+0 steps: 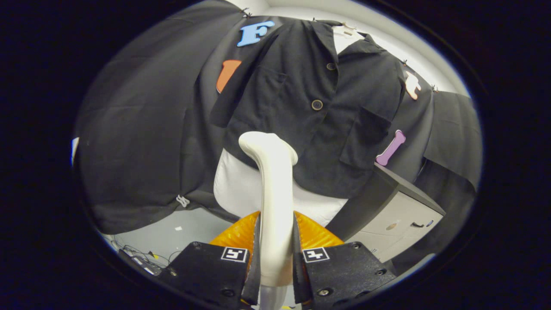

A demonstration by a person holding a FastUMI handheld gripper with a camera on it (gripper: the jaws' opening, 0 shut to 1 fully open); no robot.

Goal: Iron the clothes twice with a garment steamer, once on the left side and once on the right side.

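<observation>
Your fingers [275, 254] pinch the garment steamer [273, 193] by its handle. Its head sits just below the black shirt's [301, 107] hem, left of the buttons.

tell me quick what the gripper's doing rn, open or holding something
gripper: shut on the garment steamer, both fingers pressing its white handle, head raised toward the black shirt.
</observation>
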